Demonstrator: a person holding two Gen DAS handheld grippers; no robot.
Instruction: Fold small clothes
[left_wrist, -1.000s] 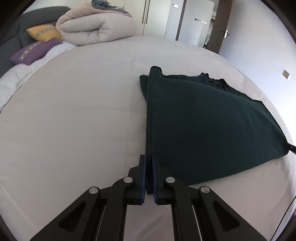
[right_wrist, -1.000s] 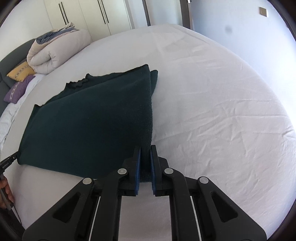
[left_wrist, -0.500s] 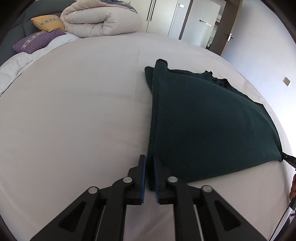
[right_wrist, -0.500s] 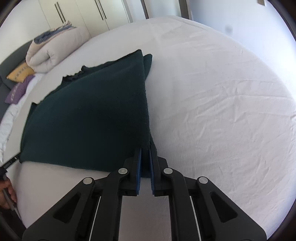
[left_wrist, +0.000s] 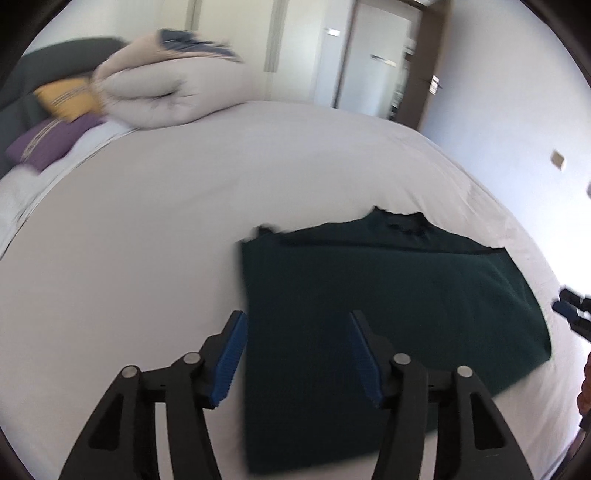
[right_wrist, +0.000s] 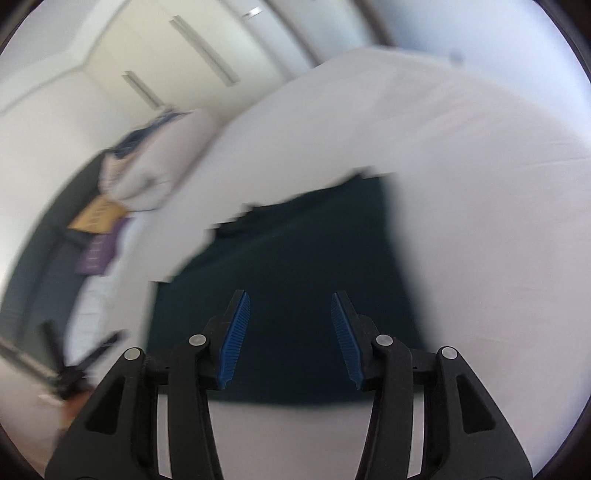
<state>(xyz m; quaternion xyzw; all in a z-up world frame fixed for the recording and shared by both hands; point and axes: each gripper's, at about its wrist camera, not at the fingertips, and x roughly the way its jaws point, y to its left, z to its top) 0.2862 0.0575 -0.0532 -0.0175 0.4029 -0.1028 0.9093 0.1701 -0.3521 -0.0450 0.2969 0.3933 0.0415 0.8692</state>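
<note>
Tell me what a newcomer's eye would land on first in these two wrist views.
First, the dark green garment, folded and lying flat on the white bed, stark against the pale sheet. Next, the left gripper and the right gripper, each with its blue-padded jaws spread wide above the cloth and holding nothing. Farther back, a rolled beige duvet sits beside yellow and purple pillows at the head of the bed.

White bed (left_wrist: 166, 229), rolled duvet (left_wrist: 155, 96), yellow pillow (left_wrist: 68, 98), purple pillow (left_wrist: 48, 142), wardrobe (right_wrist: 177, 62)

Motion blur is smearing both views.
The cloth (right_wrist: 295, 266) edges are blurring; the pillows (right_wrist: 98, 229) and duvet (left_wrist: 155, 96) are losing detail.
</note>
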